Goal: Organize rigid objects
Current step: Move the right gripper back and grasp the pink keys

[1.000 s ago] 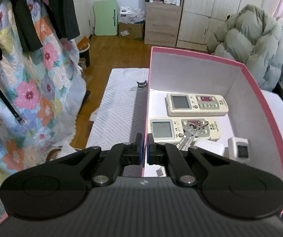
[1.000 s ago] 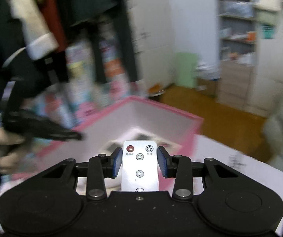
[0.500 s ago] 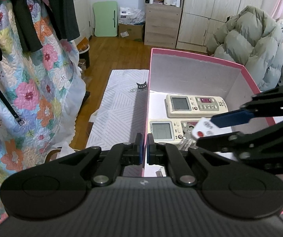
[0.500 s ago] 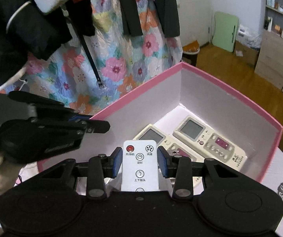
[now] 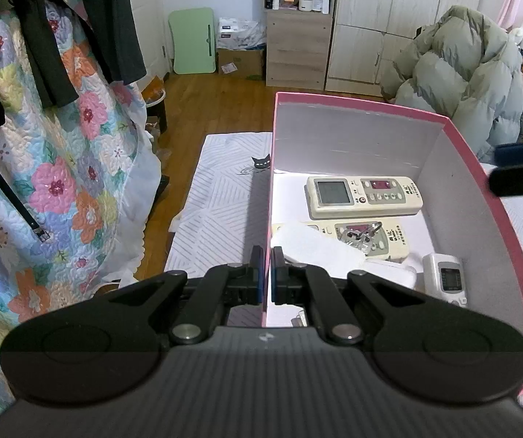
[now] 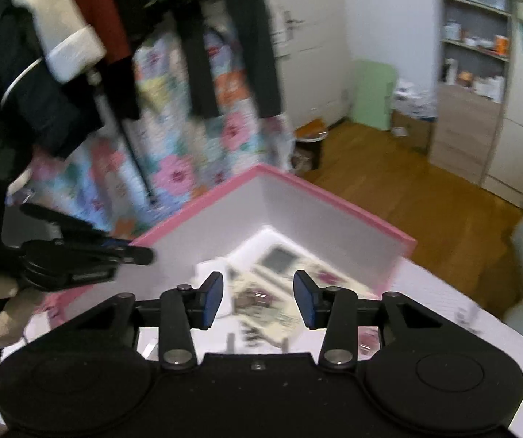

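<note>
An open pink box (image 5: 473, 168) holds two beige air-conditioner remotes (image 5: 363, 197), a bunch of keys (image 5: 361, 233), a white adapter (image 5: 392, 272) and a small white device with a screen (image 5: 445, 279). A white remote (image 5: 316, 246) lies tilted across the nearer beige remote. My left gripper (image 5: 267, 277) is shut on the box's left wall at its near end. My right gripper (image 6: 257, 297) hovers over the box's near right side; its jaws are opening and nothing is between them. The box (image 6: 334, 200) and the left gripper (image 6: 130, 252) also appear, blurred, in the right wrist view.
The box stands on a white striped cloth (image 5: 221, 211). A floral quilt (image 5: 60, 182) and dark clothes hang at the left. A grey puffer jacket (image 5: 473, 84) lies behind the box on the right. Wood floor, a dresser (image 5: 297, 51) and wardrobes are farther back.
The right gripper carried the white remote over the box, let it go and drew back to the right. The remote now lies in the box. The left gripper kept still.
</note>
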`<act>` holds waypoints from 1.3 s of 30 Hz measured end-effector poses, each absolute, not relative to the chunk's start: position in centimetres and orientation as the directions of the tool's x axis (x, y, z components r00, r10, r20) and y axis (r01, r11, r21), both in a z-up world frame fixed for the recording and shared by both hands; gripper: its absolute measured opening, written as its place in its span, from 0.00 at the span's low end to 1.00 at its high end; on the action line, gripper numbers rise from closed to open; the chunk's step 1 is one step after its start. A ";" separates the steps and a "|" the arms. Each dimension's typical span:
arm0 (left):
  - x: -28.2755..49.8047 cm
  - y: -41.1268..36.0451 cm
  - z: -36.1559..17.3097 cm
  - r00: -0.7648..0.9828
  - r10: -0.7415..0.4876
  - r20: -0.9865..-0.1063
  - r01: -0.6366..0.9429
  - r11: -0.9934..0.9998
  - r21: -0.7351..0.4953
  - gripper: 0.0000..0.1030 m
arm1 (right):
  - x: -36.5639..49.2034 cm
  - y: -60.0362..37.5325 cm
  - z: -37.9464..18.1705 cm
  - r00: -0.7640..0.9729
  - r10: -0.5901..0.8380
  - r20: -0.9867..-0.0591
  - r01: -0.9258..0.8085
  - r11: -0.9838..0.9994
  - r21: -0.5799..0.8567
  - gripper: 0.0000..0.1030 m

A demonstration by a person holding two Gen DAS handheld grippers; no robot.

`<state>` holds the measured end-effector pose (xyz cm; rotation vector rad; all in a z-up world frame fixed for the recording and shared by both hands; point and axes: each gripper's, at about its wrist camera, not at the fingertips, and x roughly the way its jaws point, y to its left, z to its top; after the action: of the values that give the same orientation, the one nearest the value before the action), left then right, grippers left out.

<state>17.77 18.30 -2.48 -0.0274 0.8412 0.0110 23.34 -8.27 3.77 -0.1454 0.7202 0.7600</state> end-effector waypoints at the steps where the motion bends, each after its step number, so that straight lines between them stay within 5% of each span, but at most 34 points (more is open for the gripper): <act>1: 17.7 18.3 -2.5 0.667 0.000 -0.745 -0.021 1.000 -0.019 0.03 | 23.4 -9.1 3.7 0.516 0.564 -0.644 -0.658 0.743 0.124 0.47; 16: 17.9 18.5 -2.5 0.647 -0.004 -0.762 -0.019 1.000 -0.022 0.03 | 27.4 -14.6 -6.9 0.524 0.382 -0.761 -0.509 0.857 0.080 0.47; 25: 18.1 18.6 -2.5 0.642 -0.012 -0.767 -0.017 0.999 -0.030 0.03 | 30.6 -12.9 -9.7 0.560 0.431 -0.707 -0.560 0.826 0.060 0.51; 26: 18.1 18.7 -2.4 0.640 -0.015 -0.768 -0.017 0.999 -0.034 0.03 | 30.6 -13.0 -9.8 0.560 0.436 -0.704 -0.572 0.819 0.052 0.48; 28: 18.2 18.6 -2.5 0.639 -0.015 -0.769 -0.018 0.999 -0.033 0.03 | 30.5 -13.1 -9.7 0.558 0.449 -0.698 -0.589 0.807 0.049 0.26; 33: 18.1 18.7 -2.8 0.642 -0.015 -0.766 -0.022 0.999 -0.038 0.03 | 29.5 -14.8 -9.3 0.566 0.491 -0.662 -0.533 0.831 0.160 0.04; 39: 18.0 18.8 -2.8 0.647 -0.012 -0.762 -0.036 0.998 -0.046 0.03 | 28.2 -17.3 -8.6 0.567 0.570 -0.595 -0.483 0.815 0.320 0.02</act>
<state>17.98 18.82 -2.81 -0.0582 0.8669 0.0136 28.16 -17.34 -8.56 0.1266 0.7436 0.6202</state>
